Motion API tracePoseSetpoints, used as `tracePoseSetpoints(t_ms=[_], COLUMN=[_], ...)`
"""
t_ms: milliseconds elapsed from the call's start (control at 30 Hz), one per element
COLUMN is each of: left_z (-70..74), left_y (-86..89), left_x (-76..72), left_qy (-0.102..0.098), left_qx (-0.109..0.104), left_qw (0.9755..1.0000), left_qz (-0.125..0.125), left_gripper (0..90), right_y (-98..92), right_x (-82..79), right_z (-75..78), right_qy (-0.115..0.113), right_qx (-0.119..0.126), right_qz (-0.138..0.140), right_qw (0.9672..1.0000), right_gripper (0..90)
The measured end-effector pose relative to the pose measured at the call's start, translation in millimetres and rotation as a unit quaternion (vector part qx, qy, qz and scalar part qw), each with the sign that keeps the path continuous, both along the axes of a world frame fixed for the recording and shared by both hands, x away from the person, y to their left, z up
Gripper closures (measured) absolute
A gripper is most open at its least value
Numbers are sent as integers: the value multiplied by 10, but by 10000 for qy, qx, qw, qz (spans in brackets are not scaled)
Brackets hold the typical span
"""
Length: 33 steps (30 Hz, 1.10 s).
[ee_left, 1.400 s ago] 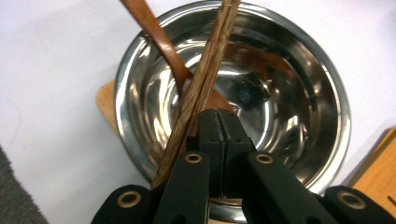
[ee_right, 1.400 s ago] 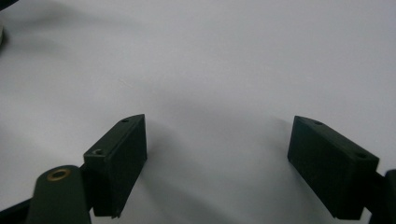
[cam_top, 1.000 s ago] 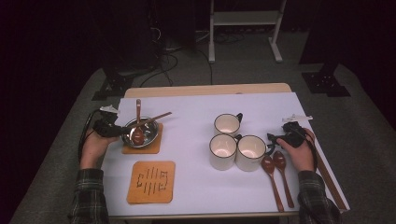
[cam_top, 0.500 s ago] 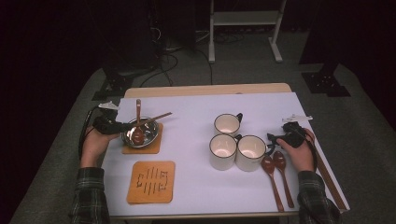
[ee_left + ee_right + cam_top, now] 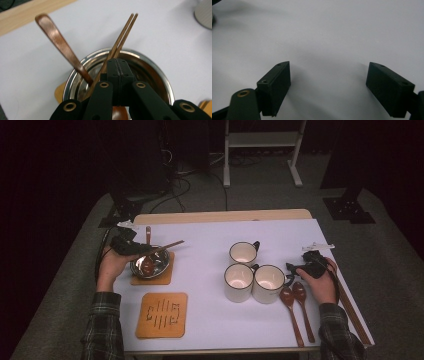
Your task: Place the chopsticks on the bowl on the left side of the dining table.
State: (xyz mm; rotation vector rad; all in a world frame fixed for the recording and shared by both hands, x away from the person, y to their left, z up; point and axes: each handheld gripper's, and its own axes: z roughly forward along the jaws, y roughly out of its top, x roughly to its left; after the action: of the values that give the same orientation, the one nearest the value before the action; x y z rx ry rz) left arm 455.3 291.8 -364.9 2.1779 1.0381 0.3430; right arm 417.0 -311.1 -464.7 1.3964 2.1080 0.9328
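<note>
Covering table (image 5: 220, 216), white sheet (image 5: 210, 270) (dark room)

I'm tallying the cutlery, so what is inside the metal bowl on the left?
The bowl holds a wooden spoon and a pair of chopsticks, both leaning out over its rim. The left tool, shut, covers the bowl's near floor.

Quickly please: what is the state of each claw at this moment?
Left claw: closed on the rim of the steel bowl.
Right claw: open, holding nothing.
</note>
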Motion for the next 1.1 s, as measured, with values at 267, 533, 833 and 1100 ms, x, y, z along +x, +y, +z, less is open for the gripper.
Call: tracePoseSetpoints(t_ms=[267,533,833,1100], left_z=[-10,-80,-172,-273], left_y=[-162,-315,-455,-528], left_x=[159,319,478,534], left_qy=[-43,22,47,187], left_qx=[49,78,146,169], left_qw=[10000,10000,9999,9997], left_qz=[-10,-14,-1,-10], left_gripper=[900,900,900,900], right_y=[-1,-1,0,0], right_x=[1,1,1,0], right_z=[0,0,0,-1], right_qy=[3,6,3,0], right_qx=[3,7,5,2], right_qz=[1,-1,-1,-2], right_qw=[10000,10000,10000,10000], right_gripper=[182,182,182,182])
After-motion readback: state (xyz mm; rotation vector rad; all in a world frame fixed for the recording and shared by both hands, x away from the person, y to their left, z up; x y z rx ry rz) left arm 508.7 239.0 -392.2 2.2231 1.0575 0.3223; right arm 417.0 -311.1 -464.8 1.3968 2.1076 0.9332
